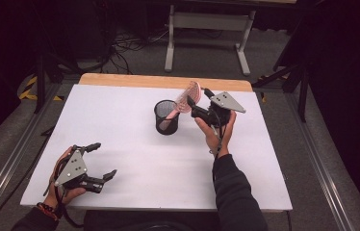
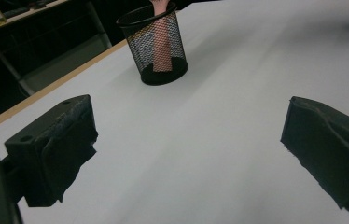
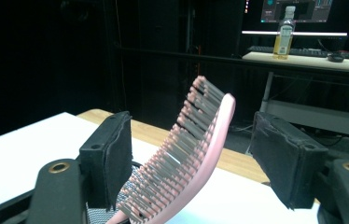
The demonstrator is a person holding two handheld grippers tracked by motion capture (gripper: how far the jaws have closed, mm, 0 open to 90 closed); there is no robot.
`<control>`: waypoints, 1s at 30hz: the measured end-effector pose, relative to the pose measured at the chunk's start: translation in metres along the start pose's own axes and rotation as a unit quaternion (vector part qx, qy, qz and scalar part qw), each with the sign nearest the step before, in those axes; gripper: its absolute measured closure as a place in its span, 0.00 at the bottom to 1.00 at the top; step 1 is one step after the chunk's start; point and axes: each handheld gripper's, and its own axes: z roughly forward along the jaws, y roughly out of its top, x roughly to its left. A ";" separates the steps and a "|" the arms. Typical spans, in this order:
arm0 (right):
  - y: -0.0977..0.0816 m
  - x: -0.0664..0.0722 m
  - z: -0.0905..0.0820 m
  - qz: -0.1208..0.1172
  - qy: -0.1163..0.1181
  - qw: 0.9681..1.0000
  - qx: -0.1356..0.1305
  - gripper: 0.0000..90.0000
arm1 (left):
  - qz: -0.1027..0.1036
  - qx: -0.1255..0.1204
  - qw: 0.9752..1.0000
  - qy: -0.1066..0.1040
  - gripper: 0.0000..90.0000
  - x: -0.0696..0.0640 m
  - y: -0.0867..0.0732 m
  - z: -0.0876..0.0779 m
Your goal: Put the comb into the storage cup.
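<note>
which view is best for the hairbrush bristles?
Right gripper view: the pink hairbrush stands close between the open jaws, bristle rows sharp. The high view shows the brush head small, leaning out of the mesh cup. The left gripper view shows only its handle through the mesh.

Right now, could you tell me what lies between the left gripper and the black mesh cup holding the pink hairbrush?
Nothing: the left gripper view shows bare white tabletop between the left gripper and black mesh cup.

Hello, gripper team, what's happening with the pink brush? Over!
Right gripper open around pink brush. Brush standing handle-down in mesh cup. Left gripper open, empty. Nothing blocking.
</note>
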 end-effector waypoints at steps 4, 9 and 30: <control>0.005 -0.001 -0.003 -0.006 0.001 1.000 -0.004 0.33 | 0.000 0.002 1.000 0.001 0.05 0.001 0.000 0.000; 0.010 -0.002 -0.007 -0.017 -0.002 1.000 -0.009 0.33 | 0.000 0.002 1.000 0.000 0.05 0.001 0.000 0.000; 0.022 -0.001 -0.024 -0.035 -0.002 0.999 -0.018 0.28 | 0.001 0.002 1.000 0.003 0.05 0.002 0.000 -0.001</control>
